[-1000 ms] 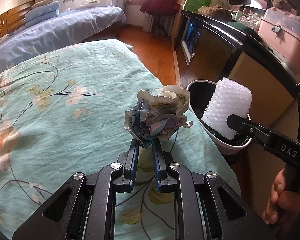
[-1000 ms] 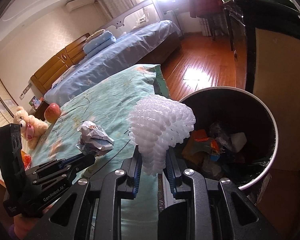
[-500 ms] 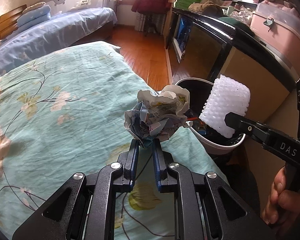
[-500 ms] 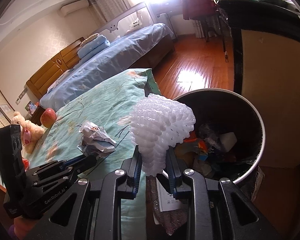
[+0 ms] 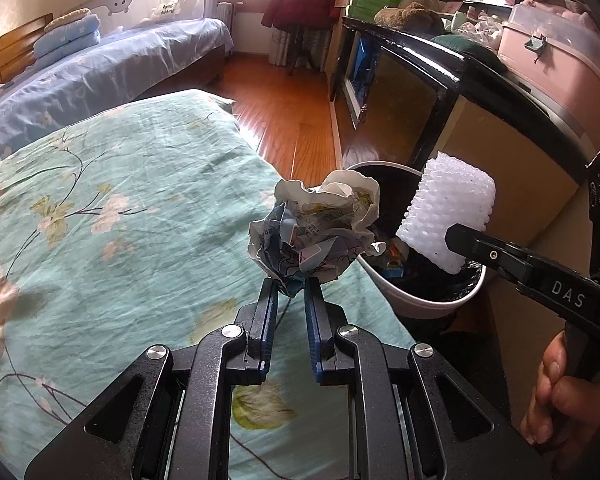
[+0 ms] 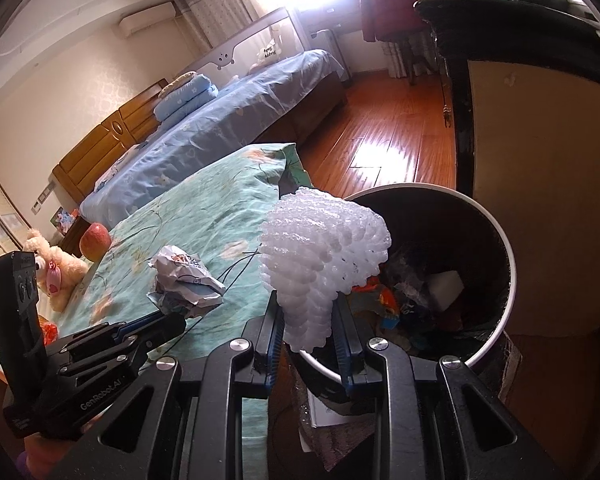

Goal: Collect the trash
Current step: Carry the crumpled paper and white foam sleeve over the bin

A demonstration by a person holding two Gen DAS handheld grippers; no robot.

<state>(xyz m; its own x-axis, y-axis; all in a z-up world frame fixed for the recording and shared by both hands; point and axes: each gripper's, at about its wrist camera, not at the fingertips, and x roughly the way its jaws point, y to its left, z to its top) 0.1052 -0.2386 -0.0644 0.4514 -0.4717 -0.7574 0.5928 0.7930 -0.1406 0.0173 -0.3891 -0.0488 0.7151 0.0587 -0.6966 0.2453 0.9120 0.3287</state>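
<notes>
Right gripper (image 6: 308, 312) jaws clamp the white foam net (image 6: 324, 256) at the near rim of the trash bin (image 6: 508, 264), left gripper (image 5: 290, 300) jaws pinch crumpled paper (image 5: 316, 228) over the bed (image 5: 120, 208) edge; advise centring each over the opening before release.

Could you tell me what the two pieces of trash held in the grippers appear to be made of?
Crumpled paper ball: thin printed paper, matte, sharply creased, possibly a wrapper. Foam net sleeve: soft white foamed plastic mesh, slightly translucent, with a knobbly lattice, like fruit packing.
</notes>
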